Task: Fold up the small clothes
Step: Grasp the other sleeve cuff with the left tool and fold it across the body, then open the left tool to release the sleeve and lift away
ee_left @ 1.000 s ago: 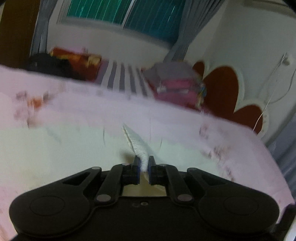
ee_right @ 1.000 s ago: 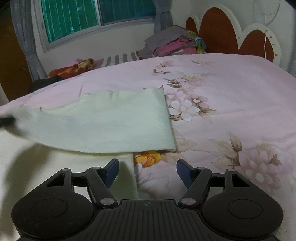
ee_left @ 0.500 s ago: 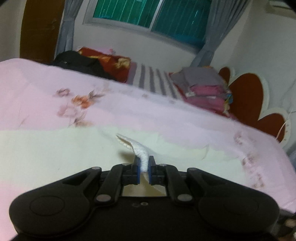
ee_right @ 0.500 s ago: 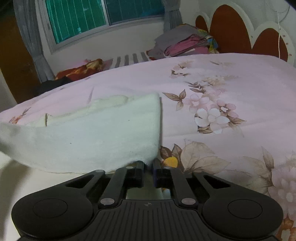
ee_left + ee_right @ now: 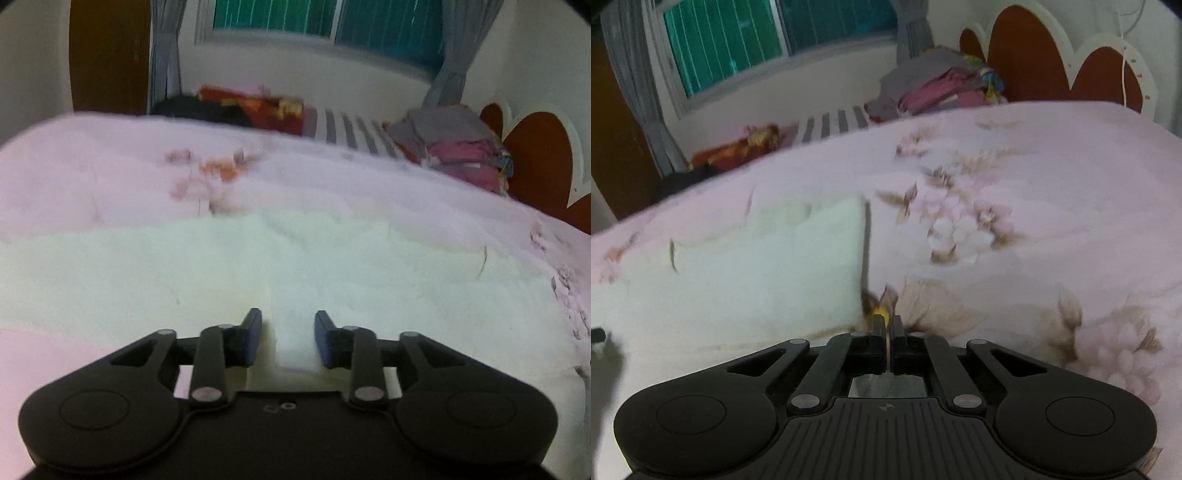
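A cream garment (image 5: pixel 258 266) lies spread and folded over on the pink floral bedspread (image 5: pixel 110 166). My left gripper (image 5: pixel 288 336) hovers low over it. Its jaws are opening, and a flat fold of the garment lies between the blue pads (image 5: pixel 253 334) without being pressed. In the right wrist view the garment (image 5: pixel 757 277) fills the left half, with its straight right edge ending just left of my right gripper (image 5: pixel 889 328). That gripper is shut, tips down at a yellow flower print. I cannot tell whether any cloth is pinched there.
A stack of folded grey and pink clothes (image 5: pixel 934 88) sits at the head of the bed by the red headboard (image 5: pixel 1027 62). Dark and red bundles (image 5: pixel 236 107) and a striped cloth (image 5: pixel 347 129) lie along the far side under the window.
My left gripper let go of the cloth strip it pinched, and the lifted flap now lies flat. My right gripper went from wide open to shut at the flap's near corner.
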`<state>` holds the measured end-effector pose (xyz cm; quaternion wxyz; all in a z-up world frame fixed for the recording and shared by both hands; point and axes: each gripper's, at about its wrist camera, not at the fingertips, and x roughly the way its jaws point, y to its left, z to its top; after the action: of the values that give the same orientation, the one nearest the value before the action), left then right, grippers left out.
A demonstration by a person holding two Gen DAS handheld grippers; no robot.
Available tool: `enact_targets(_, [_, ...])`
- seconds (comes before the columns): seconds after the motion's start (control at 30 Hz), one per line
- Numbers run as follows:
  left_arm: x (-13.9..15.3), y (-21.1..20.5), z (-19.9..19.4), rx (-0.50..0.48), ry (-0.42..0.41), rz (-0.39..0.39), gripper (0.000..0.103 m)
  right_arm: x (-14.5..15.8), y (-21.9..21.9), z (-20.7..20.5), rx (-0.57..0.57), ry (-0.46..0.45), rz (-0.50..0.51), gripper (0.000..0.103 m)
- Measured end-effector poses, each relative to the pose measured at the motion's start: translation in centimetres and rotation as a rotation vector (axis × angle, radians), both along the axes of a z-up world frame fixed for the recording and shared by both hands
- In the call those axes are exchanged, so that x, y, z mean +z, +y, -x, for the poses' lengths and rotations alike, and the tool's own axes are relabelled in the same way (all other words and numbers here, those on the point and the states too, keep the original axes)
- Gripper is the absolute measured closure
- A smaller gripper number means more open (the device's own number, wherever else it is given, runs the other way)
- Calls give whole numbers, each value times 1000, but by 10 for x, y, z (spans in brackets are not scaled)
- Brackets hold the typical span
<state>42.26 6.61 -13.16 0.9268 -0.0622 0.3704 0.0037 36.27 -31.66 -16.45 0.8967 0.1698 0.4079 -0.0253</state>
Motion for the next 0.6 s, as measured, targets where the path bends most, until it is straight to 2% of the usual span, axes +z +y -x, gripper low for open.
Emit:
enact_targets(0.1, [9, -14, 4, -52, -32, -24, 69, 5, -5, -15, -2, -15, -14, 102])
enact_targets(0.23, [7, -31, 1, -104, -26, -39, 68, -1, -5, -46, 1, -2, -40, 101])
enact_targets(0.4, [-5, -37, -10, -115, -5, -36, 66, -12, -4, -83, -10, 11, -65, 100])
enact_targets(0.43, [-8, -37, -12, -113, 0, -35, 65, -13, -3, -90, -13, 11, -61, 97])
enact_targets(0.5, [-12, -36, -15, -109, 12, -33, 65, -14, -3, -102, -21, 4, -67, 48])
enact_targets(0.53, [-14, -35, -16, -108, 19, -30, 65, -14, -1, -106, -32, -13, -53, 11])
enact_targets(0.6, [-18, -35, -18, -107, 27, -25, 65, -12, 2, -110, -30, -67, -20, 14])
